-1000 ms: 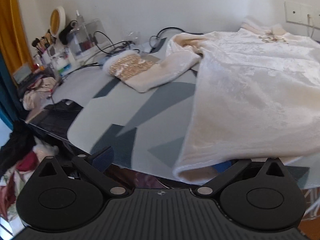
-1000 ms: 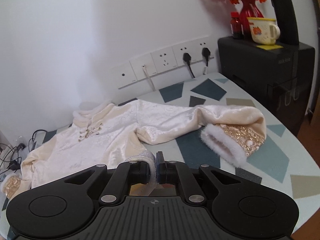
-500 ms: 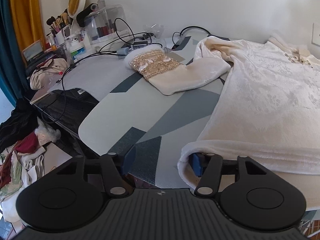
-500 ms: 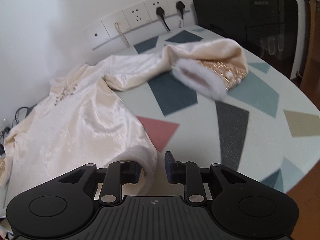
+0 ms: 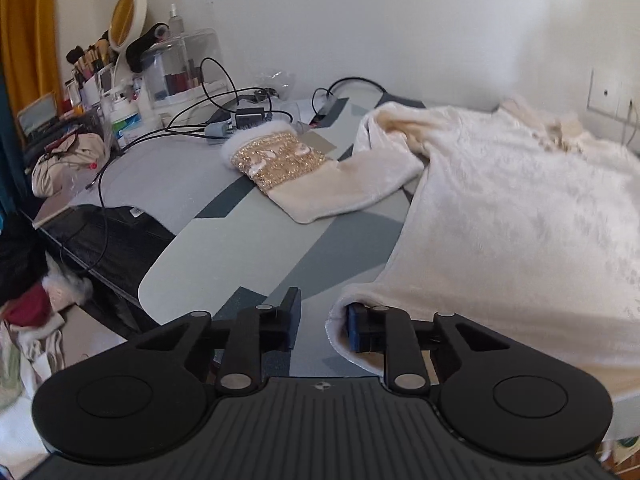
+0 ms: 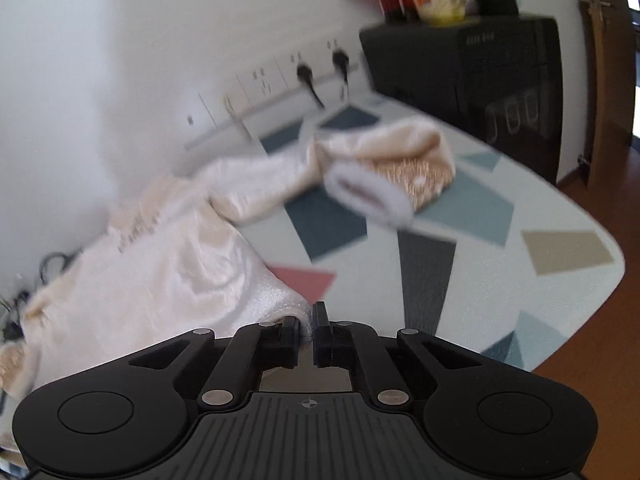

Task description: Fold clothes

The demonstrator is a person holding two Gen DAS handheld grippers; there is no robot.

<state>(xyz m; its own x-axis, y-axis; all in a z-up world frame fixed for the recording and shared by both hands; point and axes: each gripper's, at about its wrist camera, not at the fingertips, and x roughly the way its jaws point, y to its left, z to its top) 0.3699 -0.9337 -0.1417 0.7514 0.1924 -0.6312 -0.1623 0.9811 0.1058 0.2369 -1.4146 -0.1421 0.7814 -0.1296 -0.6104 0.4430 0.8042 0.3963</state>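
A cream velvet jacket (image 5: 512, 216) lies spread on the patterned table (image 5: 224, 248). Its left sleeve with a gold, fur-trimmed cuff (image 5: 276, 160) lies toward the back. My left gripper (image 5: 320, 320) is open at the hem's left corner; its right finger (image 5: 360, 328) sits inside the hem fold, the left finger on bare table. In the right wrist view the jacket (image 6: 160, 272) lies left, with its other sleeve and cuff (image 6: 376, 192) ahead. My right gripper (image 6: 307, 330) is shut on the hem's right corner.
Cosmetics, brushes, a round mirror (image 5: 124, 16) and cables (image 5: 200, 120) crowd the far left of the table. Clothes lie on the floor (image 5: 36, 312) at left. A black cabinet (image 6: 480, 80) with a mug stands at the right end. Wall sockets (image 6: 304, 72) are behind.
My left gripper's jaws have narrowed around the hem corner. My right gripper has closed on the hem's right corner, and the view has shifted and blurred.
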